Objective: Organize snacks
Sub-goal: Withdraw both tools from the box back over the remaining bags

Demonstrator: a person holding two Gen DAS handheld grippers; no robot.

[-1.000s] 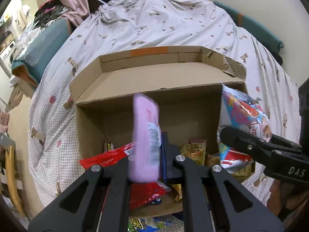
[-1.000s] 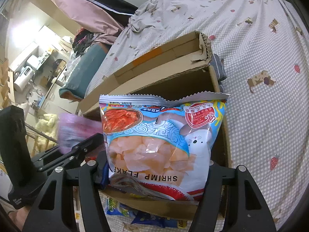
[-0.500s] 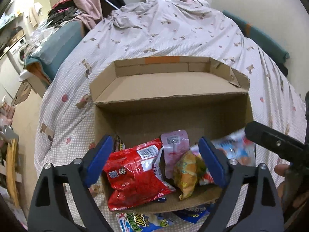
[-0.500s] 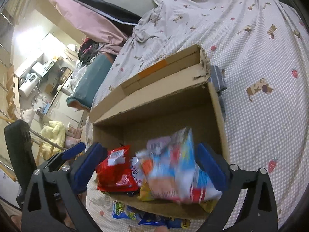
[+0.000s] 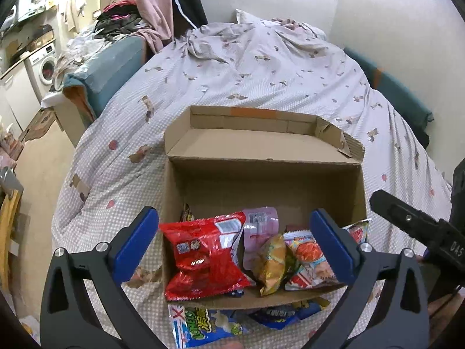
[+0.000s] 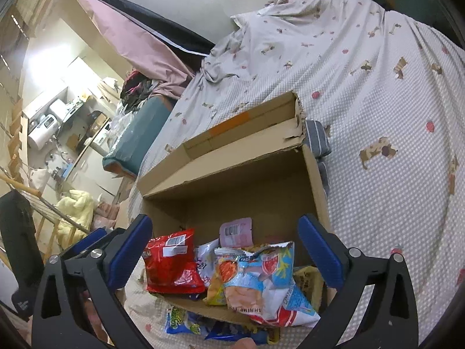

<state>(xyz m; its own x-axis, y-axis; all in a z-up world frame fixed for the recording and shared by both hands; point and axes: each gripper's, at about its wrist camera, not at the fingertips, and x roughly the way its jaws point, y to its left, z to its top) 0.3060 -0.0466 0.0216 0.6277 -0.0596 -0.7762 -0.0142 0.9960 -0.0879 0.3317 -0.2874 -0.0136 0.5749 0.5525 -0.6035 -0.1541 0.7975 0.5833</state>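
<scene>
two grippers [image 5: 237, 242] [image 6: 225, 250] just spread, empty, above one box [image 5: 261, 180] holding perhaps five packets.

The blue packets [image 5: 209, 324] beside the cardboard box [image 5: 261, 180] are cut by the picture's bottom edge (their print unreadable), partly hidden under its near wall.

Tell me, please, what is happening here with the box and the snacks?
A person with two handheld grippers is packing snacks into a cardboard box on the bed. Both the left gripper and right gripper have just been opening and are empty; the pink packet and shrimp flakes bag lie inside.
</scene>
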